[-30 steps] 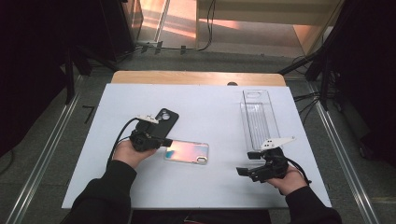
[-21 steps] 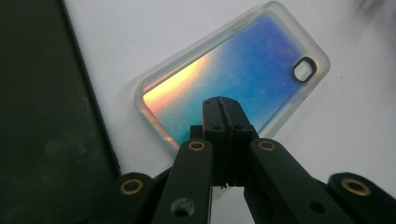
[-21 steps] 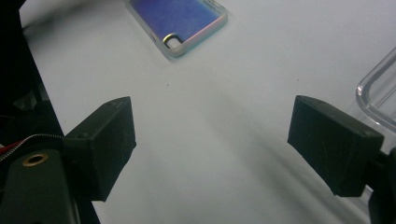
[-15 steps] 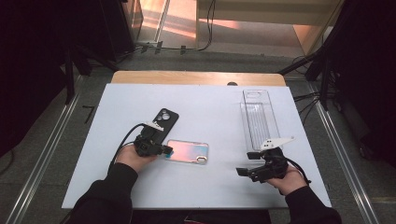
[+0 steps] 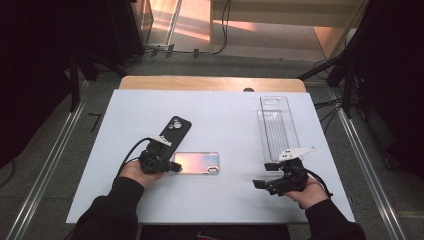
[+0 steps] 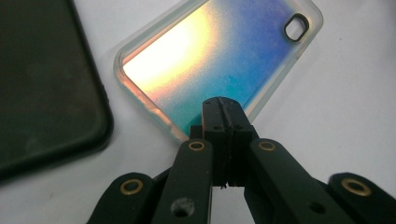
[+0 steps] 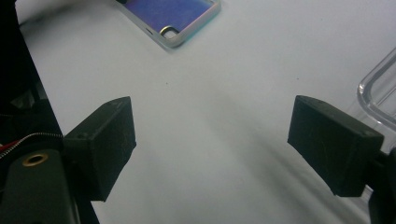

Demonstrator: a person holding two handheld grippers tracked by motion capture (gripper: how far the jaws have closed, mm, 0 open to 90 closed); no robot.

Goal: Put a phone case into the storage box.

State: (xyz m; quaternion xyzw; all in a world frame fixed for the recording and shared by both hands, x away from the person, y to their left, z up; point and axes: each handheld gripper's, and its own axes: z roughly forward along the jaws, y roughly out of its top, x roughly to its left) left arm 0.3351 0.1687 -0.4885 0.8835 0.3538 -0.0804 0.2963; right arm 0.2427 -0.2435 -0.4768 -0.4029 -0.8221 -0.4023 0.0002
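On the white table (image 5: pixel 220 107), largest first, we have a clear plastic tray (image 5: pixel 278 127) running front to back near the right edge, then a black phone case (image 5: pixel 176 129) left of centre, tilted, and just in front of it the iridescent phone case (image 5: pixel 196 163), the thing in hand. It lies flat in the front half of the table, a little left of centre, with its long axis running left to right and its camera hole toward the right end.

The left gripper (image 6: pixel 220 112) is at the iridescent case's left short end. Its jaws are pressed together, and from its own view the tips sit right at the rim (image 6: pixel 154 116) of the case; we cannot tell whether a sliver of the rim is pinched between them or they merely touch it. The right gripper (image 7: pixel 212 135) hovers over bare table near the front right corner, jaws spread wide and holding nothing, well apart from the case (image 7: pixel 180 16) and just beside the tray's near end (image 7: pixel 380 88).

We judge the case light, thin and somewhat flexible, with a smooth glossy back that may slide on the table rather than lift. The raised rim along an edge looks like the best place to grip, near the middle of a long side if we want it to stay level.
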